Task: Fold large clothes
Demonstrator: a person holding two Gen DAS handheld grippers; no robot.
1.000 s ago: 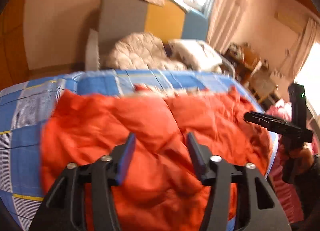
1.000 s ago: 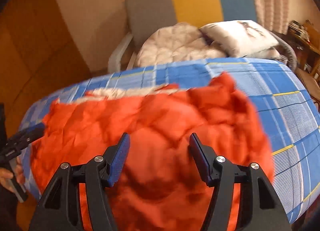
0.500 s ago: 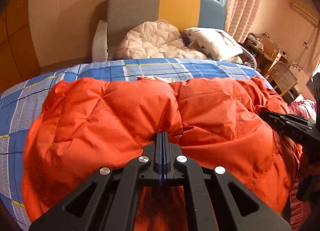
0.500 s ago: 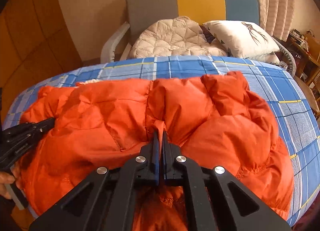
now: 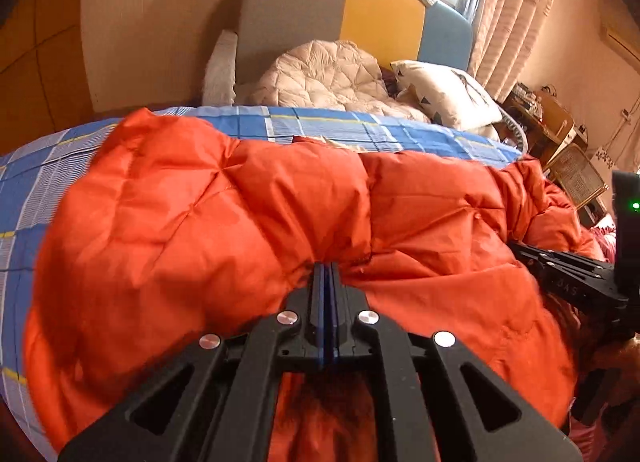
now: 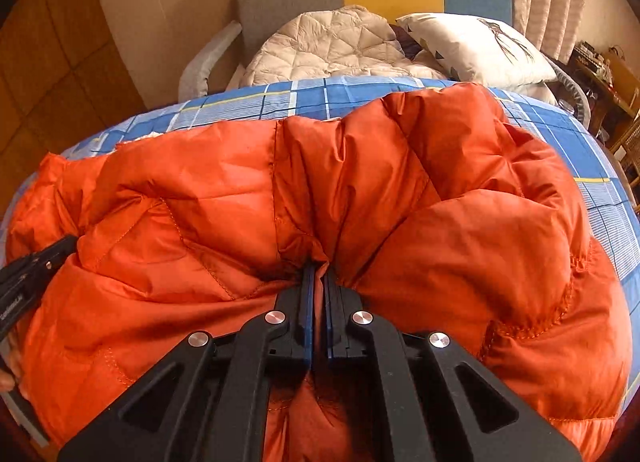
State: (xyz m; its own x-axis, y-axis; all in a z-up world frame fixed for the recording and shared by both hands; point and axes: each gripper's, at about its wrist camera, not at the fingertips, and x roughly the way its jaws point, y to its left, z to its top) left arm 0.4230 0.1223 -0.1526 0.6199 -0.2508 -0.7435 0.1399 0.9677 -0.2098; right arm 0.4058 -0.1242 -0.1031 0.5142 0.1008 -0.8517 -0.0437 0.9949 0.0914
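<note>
An orange quilted down jacket [image 5: 248, 222] [image 6: 400, 190] lies spread over the near half of a bed with a blue checked sheet [image 5: 360, 126] [image 6: 248, 102]. My left gripper [image 5: 326, 266] is shut on a pinch of the jacket's near edge, fabric bunched at its tips. My right gripper [image 6: 318, 268] is likewise shut on a gathered fold of the jacket's near edge. In the left wrist view the right gripper [image 5: 568, 274] shows at the right side; in the right wrist view the left gripper [image 6: 36, 266] shows at the left edge, tips buried in fabric.
Behind the bed stands a grey, yellow and blue headboard [image 5: 360, 18], with a beige quilted garment [image 6: 332, 46] and a white pillow [image 6: 476, 50] against it. A wooden side table [image 5: 540, 118] with clutter sits at the far right. Curtains [image 5: 508, 10] hang by a bright window.
Both grippers went from wide open above the jacket to shut on its near edge, sinking toward the bed. The fabric now puckers around each pair of tips.
</note>
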